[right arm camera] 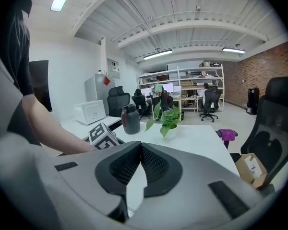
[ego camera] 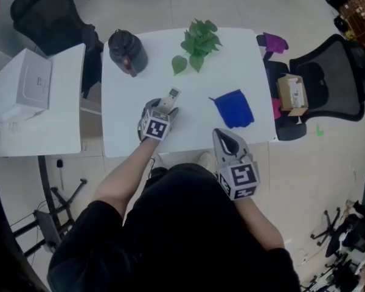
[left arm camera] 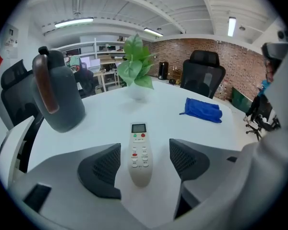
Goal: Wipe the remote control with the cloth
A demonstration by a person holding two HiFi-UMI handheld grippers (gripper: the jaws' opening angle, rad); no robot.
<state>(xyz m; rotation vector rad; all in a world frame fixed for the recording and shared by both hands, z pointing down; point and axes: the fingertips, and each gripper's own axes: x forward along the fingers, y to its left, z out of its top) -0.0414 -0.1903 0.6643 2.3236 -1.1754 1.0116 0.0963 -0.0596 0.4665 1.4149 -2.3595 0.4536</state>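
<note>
A white remote control [left arm camera: 140, 152] lies flat on the white table [ego camera: 188, 126], buttons up; in the head view the remote [ego camera: 172, 95] pokes out beyond my left gripper [ego camera: 164, 106]. The left gripper [left arm camera: 140, 163] stands open with its jaws on either side of the remote's near end, not touching it. A crumpled blue cloth [ego camera: 234, 109] lies at the table's right part, also the cloth [left arm camera: 202, 109] to the far right in the left gripper view. My right gripper [ego camera: 225, 140] is shut and empty near the front edge, just short of the cloth; its jaws [right arm camera: 140, 164] meet at the tips.
A dark kettle [ego camera: 128, 52] stands at the table's back left and a green potted plant [ego camera: 198, 43] at the back centre. A black office chair [ego camera: 328, 81] with a cardboard box is to the right. A white side table [ego camera: 36, 99] stands to the left.
</note>
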